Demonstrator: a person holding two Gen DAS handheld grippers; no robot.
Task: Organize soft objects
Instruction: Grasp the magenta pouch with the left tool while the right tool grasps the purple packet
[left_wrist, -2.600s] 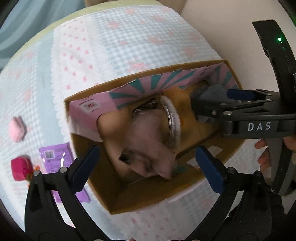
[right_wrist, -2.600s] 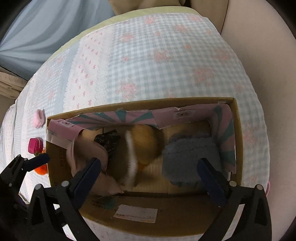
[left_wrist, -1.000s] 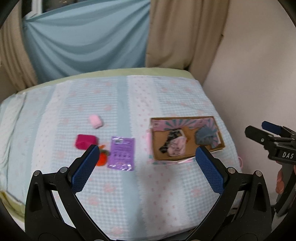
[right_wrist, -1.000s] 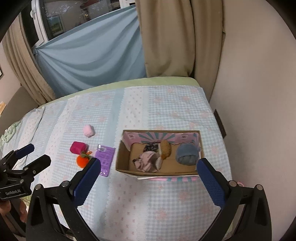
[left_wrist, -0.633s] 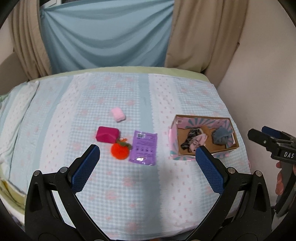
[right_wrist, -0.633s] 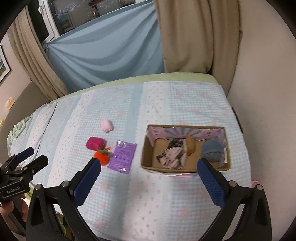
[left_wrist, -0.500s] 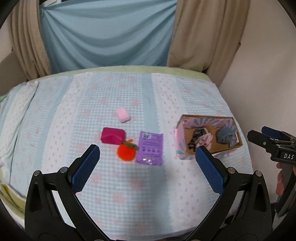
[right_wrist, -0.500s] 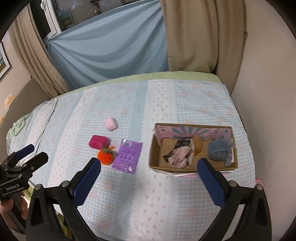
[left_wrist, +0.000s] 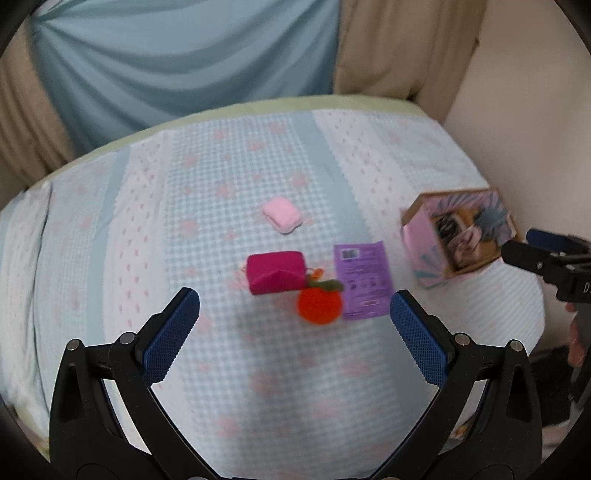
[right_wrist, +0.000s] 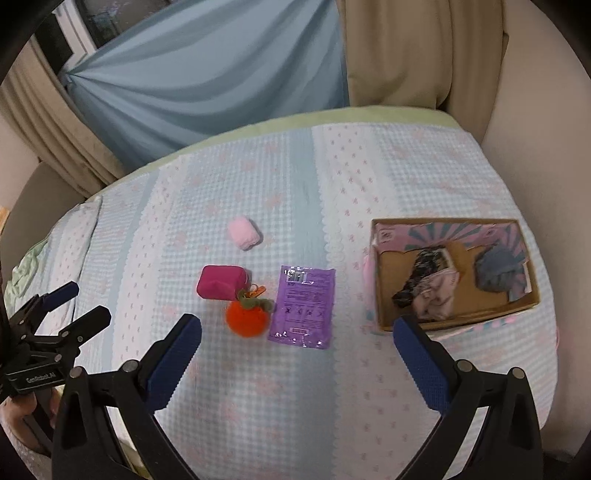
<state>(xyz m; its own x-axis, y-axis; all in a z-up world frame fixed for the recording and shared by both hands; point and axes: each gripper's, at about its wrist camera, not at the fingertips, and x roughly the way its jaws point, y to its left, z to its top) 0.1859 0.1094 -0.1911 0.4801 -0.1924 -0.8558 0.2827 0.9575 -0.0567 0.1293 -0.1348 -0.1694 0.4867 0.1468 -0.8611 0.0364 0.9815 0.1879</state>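
Left wrist view: left gripper spread wide, holding nothing. Ahead of its fingertips lie a magenta pouch, long axis crosswise, and an orange pompom touching it. Purple packet lengthwise, just beside the pompom. Pink roll farther ahead. Cardboard box far right.

Right wrist view: right gripper also apart, empty. Only here the box interior shows clearly: patterned cloth, grey bundle.

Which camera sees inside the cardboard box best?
The right wrist view: it looks down into the cardboard box, showing the grey cloth and pink cloth clearly. In the left wrist view the box sits blurred and tilted near the edge.
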